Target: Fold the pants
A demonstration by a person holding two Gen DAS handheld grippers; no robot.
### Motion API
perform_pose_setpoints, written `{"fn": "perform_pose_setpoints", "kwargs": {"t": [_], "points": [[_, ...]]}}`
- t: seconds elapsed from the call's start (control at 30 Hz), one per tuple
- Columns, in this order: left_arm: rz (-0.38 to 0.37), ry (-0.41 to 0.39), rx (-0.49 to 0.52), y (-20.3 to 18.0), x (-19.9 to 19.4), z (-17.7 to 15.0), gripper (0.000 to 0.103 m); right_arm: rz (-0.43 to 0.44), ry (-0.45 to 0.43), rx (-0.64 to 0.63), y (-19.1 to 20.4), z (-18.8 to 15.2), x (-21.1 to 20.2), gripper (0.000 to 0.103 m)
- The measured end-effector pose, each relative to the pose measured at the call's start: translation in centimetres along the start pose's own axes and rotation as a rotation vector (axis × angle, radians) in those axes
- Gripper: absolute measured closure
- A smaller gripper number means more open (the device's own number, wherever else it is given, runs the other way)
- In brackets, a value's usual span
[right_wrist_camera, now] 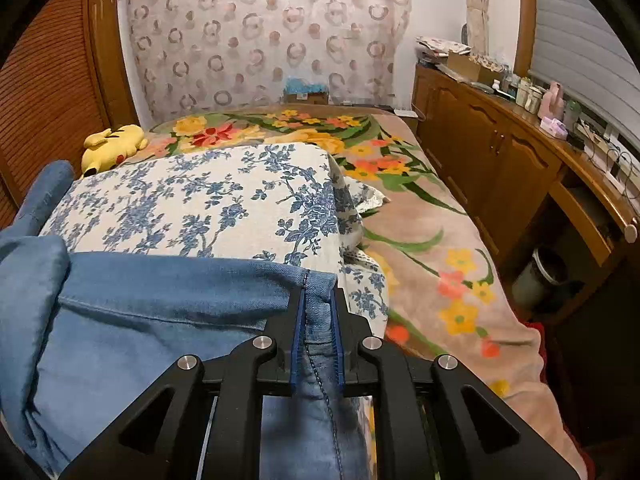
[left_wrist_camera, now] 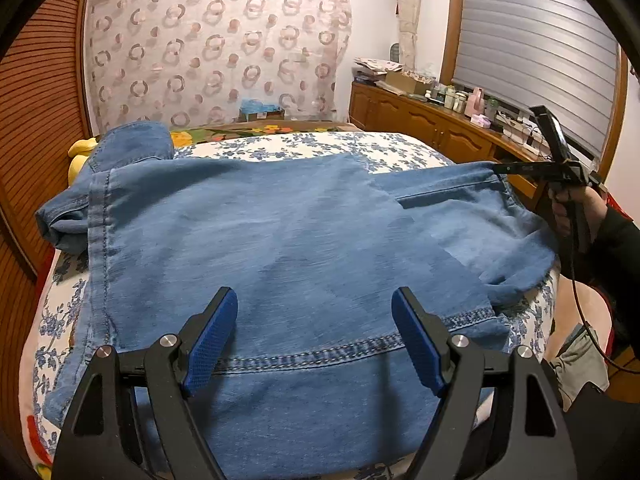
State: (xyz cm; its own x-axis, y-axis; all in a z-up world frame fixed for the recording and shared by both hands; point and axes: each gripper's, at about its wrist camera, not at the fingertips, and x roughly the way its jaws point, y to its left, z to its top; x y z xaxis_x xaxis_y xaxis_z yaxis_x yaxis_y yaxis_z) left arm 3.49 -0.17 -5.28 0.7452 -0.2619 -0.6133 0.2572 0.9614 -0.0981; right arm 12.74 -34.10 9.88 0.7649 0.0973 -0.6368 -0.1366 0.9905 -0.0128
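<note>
Blue denim pants (left_wrist_camera: 280, 232) lie spread across a blue-flowered white cushion (left_wrist_camera: 304, 146) on the bed. My left gripper (left_wrist_camera: 314, 304) is open, its blue pads above the near hem seam, holding nothing. My right gripper (right_wrist_camera: 318, 300) is shut on the pants' edge at a seam (right_wrist_camera: 316, 320). In the left wrist view the right gripper (left_wrist_camera: 500, 168) pinches the far right corner of the pants. The denim (right_wrist_camera: 140, 320) fills the lower left of the right wrist view, bunched at the left.
A floral blanket (right_wrist_camera: 420, 232) covers the bed to the right. A yellow plush toy (right_wrist_camera: 114, 144) lies at the far left. A wooden cabinet (right_wrist_camera: 480, 140) with bottles and boxes runs along the right wall. A louvred wooden door (left_wrist_camera: 36, 92) stands left.
</note>
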Motion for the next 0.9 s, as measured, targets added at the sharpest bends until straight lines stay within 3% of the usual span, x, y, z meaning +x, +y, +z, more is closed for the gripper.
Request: {"fn": "perform_pose_setpoints", "kwargs": {"t": [0.27, 0.6, 0.9], "points": [[0.000, 0.006, 0.000, -0.6, 0.2, 0.2, 0.023, 0.020, -0.042, -0.003, 0.9, -3.6, -4.2, 0.060], [-0.010, 0.019, -0.003, -1.7, 1.0, 0.1, 0.023, 0.048, -0.048, 0.036, 0.8, -9.0, -8.8, 0.057], [-0.011, 0.041, -0.005, -2.0, 1.6, -0.4, 0.023, 0.054, 0.012, 0.097, 0.2, -11.2, -9.0, 0.055]]}}
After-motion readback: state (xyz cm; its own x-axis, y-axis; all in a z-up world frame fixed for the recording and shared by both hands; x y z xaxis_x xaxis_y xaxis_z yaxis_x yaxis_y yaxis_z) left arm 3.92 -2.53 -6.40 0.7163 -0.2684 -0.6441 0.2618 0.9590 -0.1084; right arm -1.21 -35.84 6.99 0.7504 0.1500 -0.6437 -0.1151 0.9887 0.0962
